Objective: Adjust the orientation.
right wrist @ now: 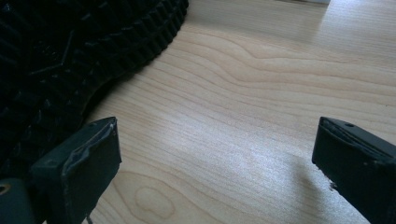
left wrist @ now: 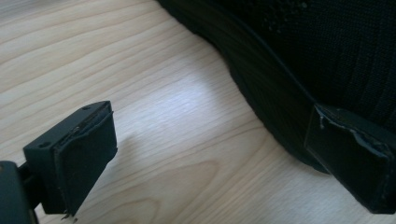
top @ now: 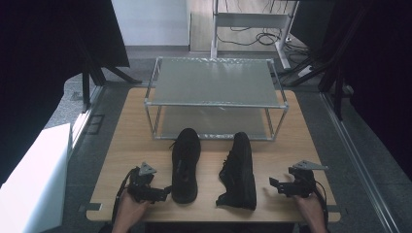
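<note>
Shoes are being approached, not yet gripped: the upright left shoe (top: 185, 165) and the right shoe (top: 239, 171), tipped on its side, lie before the shoe rack (top: 216, 103). Both jaws are spread wide on the left gripper (top: 165, 191) and right gripper (top: 273, 185); closing on a shoe is judged next.

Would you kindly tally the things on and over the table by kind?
Shoes: 2, left shoe upright, right shoe on its side.
Racks: 1, rack.
Tools: 2, left tool, right tool, both open.
Total: 5.
</note>
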The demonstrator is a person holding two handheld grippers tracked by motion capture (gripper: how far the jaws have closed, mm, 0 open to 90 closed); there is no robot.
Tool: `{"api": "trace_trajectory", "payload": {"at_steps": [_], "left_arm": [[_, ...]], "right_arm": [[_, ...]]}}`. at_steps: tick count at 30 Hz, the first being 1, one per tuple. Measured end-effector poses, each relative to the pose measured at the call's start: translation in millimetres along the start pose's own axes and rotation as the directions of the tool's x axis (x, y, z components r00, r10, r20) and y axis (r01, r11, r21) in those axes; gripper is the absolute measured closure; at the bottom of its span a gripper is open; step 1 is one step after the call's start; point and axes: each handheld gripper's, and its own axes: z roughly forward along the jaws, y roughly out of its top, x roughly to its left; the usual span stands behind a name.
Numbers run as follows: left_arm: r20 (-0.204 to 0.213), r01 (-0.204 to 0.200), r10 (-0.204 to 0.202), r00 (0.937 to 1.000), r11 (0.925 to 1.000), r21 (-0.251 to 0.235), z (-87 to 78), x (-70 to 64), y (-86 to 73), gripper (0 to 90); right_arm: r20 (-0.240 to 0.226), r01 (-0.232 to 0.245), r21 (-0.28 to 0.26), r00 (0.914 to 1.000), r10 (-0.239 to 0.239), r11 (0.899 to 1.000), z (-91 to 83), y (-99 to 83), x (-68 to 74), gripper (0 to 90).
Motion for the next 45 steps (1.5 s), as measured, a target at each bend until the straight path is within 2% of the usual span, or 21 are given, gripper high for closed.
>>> {"api": "trace_trajectory", "payload": {"at_steps": [6,9,13,17,21,24,35,40,45], "left_arm": [[0.040,-0.013,0.014,0.9991,0.9999,-0.004,7.8,-12.1,4.5,0.8],[0.027,-0.019,0.019,0.9995,0.9998,-0.010,5.3,-11.4,5.7,0.5],[-0.018,0.003,-0.004,0.9998,0.9989,-0.047,-2.2,-1.6,3.0,0.4],[-0.097,0.009,-0.019,0.9951,0.9952,-0.097,-6.4,8.0,-1.1,0.0],[-0.119,0.029,-0.043,0.9919,0.9922,-0.121,-7.1,15.8,-5.3,0.0],[-0.127,0.039,-0.057,0.9903,0.9901,-0.135,-8.0,17.7,-6.3,0.0],[-0.138,0.061,-0.084,0.9869,0.9844,-0.165,-10.7,21.9,-8.1,0.0],[-0.139,0.058,-0.081,0.9870,0.9844,-0.166,-10.0,21.5,-7.7,0.0],[-0.137,0.053,-0.075,0.9878,0.9865,-0.155,-8.1,21.3,-7.7,0.0]], "right_arm": [[-0.005,0.001,0.006,1.0000,-0.001,1.000,0.5,-0.1,-0.2,1.1],[-0.005,0.000,0.005,1.0000,0.000,1.000,0.4,-0.2,-0.4,1.1],[-0.008,-0.007,0.001,0.9999,0.007,1.000,0.1,-0.3,-1.0,1.0],[-0.018,-0.012,0.001,0.9998,0.012,1.000,0.3,-0.2,-1.4,0.7],[-0.020,-0.034,-0.008,0.9992,0.034,0.999,-0.7,0.3,-1.6,0.3],[-0.032,-0.064,-0.036,0.9975,0.063,0.997,-2.8,2.2,-2.5,0.0],[-0.037,-0.027,-0.049,0.9990,0.025,0.998,-2.3,11.9,3.0,0.0],[-0.036,-0.016,-0.047,0.9993,0.014,0.999,-1.9,16.2,5.7,0.0],[-0.030,0.016,-0.044,0.9994,-0.018,0.999,-2.2,24.7,11.5,0.0]]}}
